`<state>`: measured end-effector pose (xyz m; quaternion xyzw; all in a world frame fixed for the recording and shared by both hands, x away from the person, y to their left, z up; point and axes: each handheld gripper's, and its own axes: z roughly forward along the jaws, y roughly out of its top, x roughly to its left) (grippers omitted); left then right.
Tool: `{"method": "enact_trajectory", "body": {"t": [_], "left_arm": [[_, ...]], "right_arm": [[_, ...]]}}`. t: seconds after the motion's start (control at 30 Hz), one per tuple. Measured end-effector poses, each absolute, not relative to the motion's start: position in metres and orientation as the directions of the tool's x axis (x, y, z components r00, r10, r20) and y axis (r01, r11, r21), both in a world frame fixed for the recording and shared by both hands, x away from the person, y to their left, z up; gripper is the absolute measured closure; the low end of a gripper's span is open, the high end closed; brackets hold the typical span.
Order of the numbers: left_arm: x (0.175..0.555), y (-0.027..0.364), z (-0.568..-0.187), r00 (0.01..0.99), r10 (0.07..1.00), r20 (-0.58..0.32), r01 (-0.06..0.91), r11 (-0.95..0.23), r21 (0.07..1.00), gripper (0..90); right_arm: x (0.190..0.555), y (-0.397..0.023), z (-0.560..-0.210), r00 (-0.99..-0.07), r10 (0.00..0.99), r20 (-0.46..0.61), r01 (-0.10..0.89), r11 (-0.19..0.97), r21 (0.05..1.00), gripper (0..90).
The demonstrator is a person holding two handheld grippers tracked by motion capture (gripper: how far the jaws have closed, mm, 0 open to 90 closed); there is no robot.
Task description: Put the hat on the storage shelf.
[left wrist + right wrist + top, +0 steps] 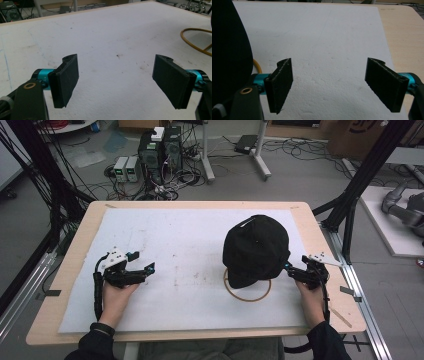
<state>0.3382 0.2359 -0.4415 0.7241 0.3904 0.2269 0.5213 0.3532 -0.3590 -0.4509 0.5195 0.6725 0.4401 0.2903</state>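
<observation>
Thing: black cap (256, 249)
Look: dark cloth, rounded crown, a small pale mark near its top edge
Pose: crown up, dome facing the camera in the high view, brim not told apart
Place: right half of the white foam sheet (175, 250) on the bench (70, 270)
Under it: thin tan ring (248, 297); the cap covers the ring's far part, and the near arc shows in front of it
</observation>
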Motion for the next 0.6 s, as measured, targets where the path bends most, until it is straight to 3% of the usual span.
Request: {"method": "enact_trajectory", "body": {"t": [0.6], "left_arm": [[0.3381, 0.2407, -0.4418, 0.573, 0.814, -0.092, 0.335, -0.131, 0.933, 21.4]], "right_arm": [[0.3535, -0.358, -0.451, -0.301, 0.952, 0.059, 0.443, 0.084, 0.893, 22.1]]}}
